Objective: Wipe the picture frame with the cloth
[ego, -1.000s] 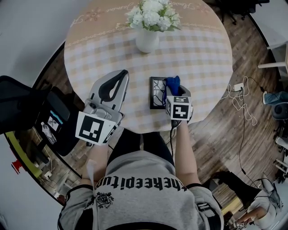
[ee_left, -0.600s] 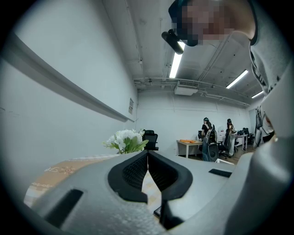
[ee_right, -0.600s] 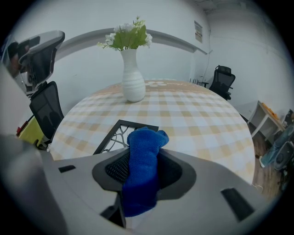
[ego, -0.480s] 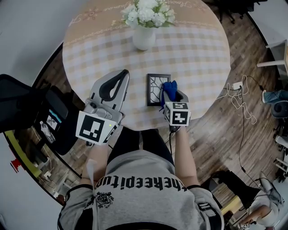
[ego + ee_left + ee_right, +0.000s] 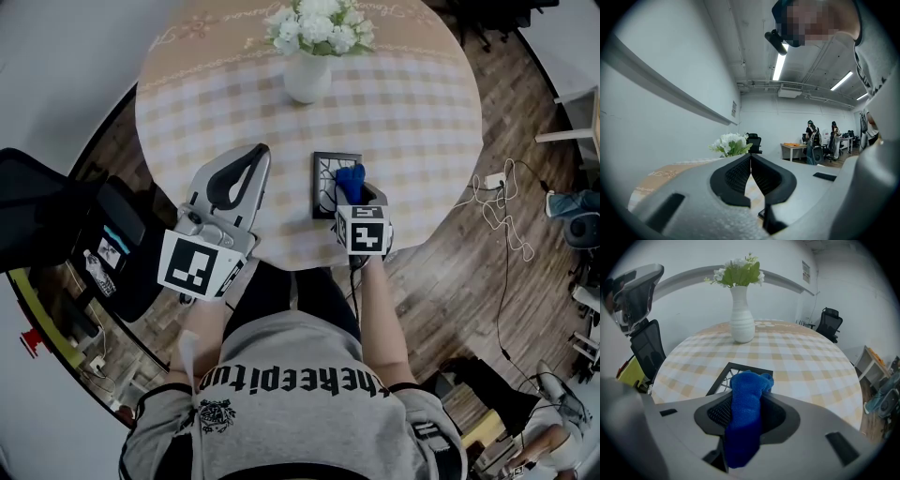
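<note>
A small black picture frame (image 5: 328,184) with a white branching pattern lies flat on the checked round table (image 5: 412,112), near its front edge. My right gripper (image 5: 353,190) is shut on a blue cloth (image 5: 351,178), which hangs over the right part of the frame. In the right gripper view the blue cloth (image 5: 746,404) bulges out between the jaws, with the picture frame (image 5: 725,374) just beyond it. My left gripper (image 5: 257,153) hovers to the left of the frame with its jaws together and nothing between them. The left gripper (image 5: 751,159) points level across the table.
A white vase of white flowers (image 5: 308,75) stands at the middle of the table, behind the frame; the same vase (image 5: 741,319) also rises behind it in the right gripper view. A black chair (image 5: 56,234) is on the left. Cables (image 5: 502,211) lie on the wooden floor to the right.
My right gripper with the blue cloth has shifted a little to the left over the frame. The left gripper has stayed where it was.
</note>
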Motion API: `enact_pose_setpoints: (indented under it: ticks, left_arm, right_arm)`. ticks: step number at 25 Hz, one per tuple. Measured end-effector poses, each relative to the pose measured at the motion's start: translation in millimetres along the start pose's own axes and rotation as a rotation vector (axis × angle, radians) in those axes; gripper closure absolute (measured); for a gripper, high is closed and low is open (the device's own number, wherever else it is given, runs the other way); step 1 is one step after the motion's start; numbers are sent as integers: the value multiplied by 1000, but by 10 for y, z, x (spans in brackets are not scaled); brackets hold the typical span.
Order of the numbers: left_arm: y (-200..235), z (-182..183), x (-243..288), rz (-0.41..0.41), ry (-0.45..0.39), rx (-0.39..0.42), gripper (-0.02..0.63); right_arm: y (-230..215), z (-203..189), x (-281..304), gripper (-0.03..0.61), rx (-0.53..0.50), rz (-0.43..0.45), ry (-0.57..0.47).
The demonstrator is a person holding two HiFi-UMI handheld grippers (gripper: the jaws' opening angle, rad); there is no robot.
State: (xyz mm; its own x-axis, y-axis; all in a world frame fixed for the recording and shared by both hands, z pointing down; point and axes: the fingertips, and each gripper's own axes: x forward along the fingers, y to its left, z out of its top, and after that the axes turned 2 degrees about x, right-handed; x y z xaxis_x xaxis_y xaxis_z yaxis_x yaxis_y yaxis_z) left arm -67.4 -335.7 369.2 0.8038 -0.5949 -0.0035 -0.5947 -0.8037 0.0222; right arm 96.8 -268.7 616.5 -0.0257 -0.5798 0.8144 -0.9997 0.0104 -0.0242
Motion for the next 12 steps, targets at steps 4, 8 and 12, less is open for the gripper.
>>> enact_pose_setpoints:
  ticks: [4, 8, 12]
  left_arm:
    - [69, 18, -55, 3, -4, 4, 597]
    - [154, 22, -114, 10, -5, 7, 597]
    - [202, 39, -154, 10, -10, 10, 598]
  right_arm:
    - [191, 39, 45, 426, -7, 21, 2]
    - [356, 86, 96, 426, 1, 42, -6]
    - [474, 133, 98, 426, -2, 48, -9]
